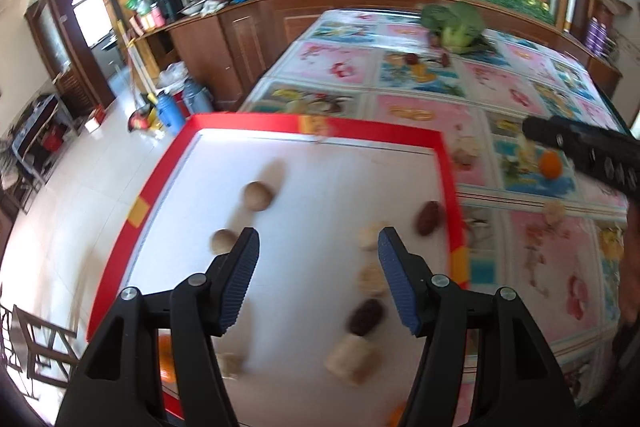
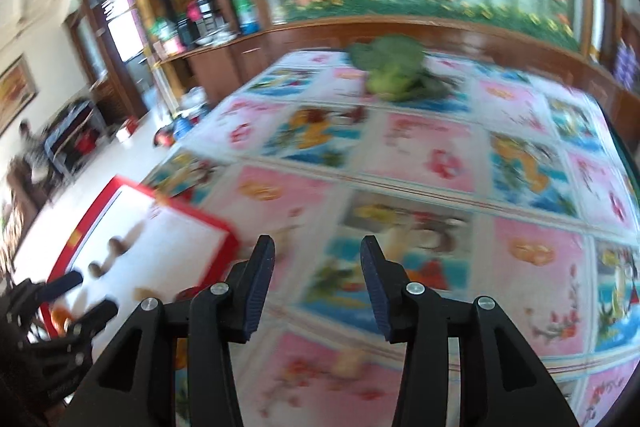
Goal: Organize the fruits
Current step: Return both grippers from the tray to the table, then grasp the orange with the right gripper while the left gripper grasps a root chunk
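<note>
Jaws of both grippers gape wide, empty

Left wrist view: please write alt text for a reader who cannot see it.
The open left gripper hovers over a red-rimmed white tray holding scattered brown and beige fruits. An orange and broccoli lie on the patterned tablecloth beyond.

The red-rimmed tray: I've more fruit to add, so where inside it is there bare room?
The tray is bare along its far rim and across the middle, between the round brown fruit and the dark fruit. It is crowded near the left gripper, along the right and near sides.
</note>
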`<state>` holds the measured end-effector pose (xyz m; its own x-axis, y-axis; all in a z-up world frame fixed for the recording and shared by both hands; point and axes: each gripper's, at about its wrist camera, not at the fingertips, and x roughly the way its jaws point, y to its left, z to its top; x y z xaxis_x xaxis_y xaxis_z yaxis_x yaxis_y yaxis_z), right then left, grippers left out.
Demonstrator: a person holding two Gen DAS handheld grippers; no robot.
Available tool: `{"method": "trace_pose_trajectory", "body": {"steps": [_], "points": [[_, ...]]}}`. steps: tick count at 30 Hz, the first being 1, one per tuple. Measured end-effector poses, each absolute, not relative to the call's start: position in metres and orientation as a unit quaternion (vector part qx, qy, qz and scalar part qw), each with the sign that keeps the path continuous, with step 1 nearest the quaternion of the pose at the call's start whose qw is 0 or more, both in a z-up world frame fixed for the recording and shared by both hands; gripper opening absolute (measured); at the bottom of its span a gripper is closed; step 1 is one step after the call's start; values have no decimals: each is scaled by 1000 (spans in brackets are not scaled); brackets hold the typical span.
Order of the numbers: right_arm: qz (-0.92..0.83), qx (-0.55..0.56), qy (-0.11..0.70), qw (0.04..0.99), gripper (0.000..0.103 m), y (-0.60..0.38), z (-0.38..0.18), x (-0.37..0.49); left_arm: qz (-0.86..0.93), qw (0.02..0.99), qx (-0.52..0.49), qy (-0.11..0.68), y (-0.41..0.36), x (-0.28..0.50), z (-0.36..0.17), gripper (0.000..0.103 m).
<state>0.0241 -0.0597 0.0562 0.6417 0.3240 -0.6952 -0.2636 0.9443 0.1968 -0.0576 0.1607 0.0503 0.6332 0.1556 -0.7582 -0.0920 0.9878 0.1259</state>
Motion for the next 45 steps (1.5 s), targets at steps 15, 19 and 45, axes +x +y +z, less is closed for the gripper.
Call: {"method": "trace_pose_trajectory", "body": {"steps": [15,19,45], "points": [[104,96,439,887,45,-134,44,43,-37,897,85,431,60,-46,49,66],[104,101,457,877,45,-137,35,48,-61,892,91,438,37,-42,45,68],[156,36,491,857,53,-93,11,47,-88,875,85,469,18,-37,30,68]]}}
